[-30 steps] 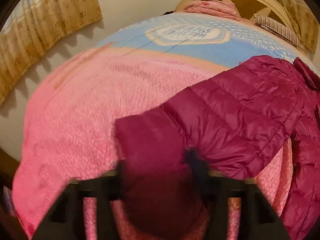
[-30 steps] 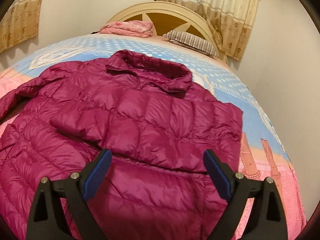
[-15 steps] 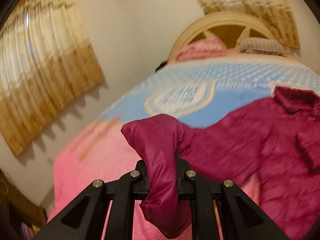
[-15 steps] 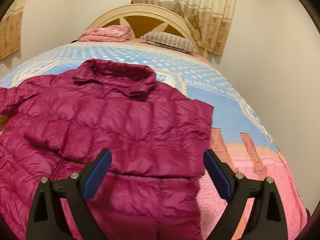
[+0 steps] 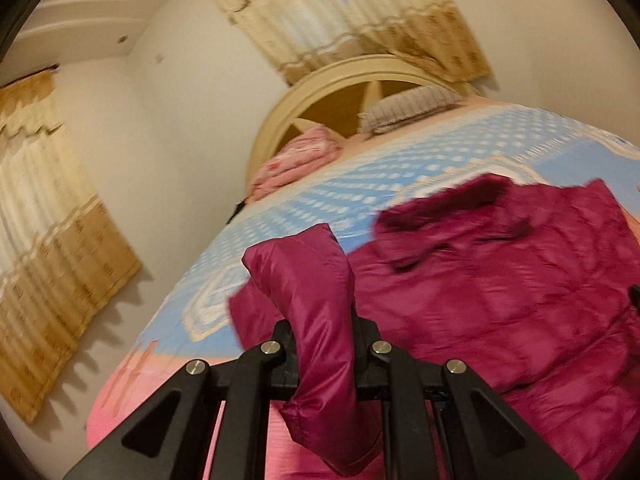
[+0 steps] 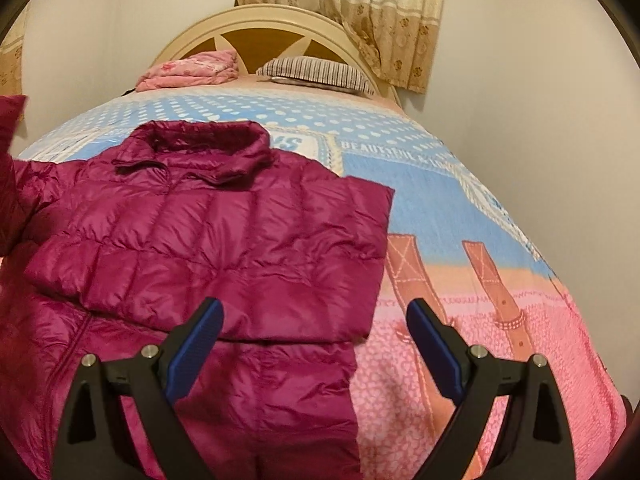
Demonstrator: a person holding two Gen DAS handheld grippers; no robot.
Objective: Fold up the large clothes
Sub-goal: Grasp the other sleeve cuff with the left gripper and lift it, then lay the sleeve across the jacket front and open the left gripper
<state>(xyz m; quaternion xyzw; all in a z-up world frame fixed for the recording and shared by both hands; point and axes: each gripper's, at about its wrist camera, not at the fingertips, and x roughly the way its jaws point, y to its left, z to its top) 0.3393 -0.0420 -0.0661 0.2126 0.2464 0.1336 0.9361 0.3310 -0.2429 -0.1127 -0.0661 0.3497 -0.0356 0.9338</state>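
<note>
A magenta puffer jacket [image 6: 208, 248] lies front-up on the bed, collar toward the headboard, its right sleeve folded across the chest. It also shows in the left wrist view [image 5: 500, 300]. My left gripper [image 5: 324, 340] is shut on the jacket's left sleeve [image 5: 316, 300] and holds it raised above the bed; the cuff hangs down between the fingers. The raised sleeve shows at the left edge of the right wrist view [image 6: 10, 128]. My right gripper [image 6: 316, 340] is open and empty, above the jacket's lower right part.
The bed has a blue and pink cover [image 6: 460, 220]. A striped pillow [image 6: 316, 72] and a folded pink blanket [image 6: 188, 68] lie at the cream headboard [image 6: 256, 28]. Walls and curtains [image 5: 52, 240] stand close to the bed's sides.
My left gripper has lifted the sleeve off the bed and carried it up and toward the jacket's body. My right gripper has drifted to the right and stayed open.
</note>
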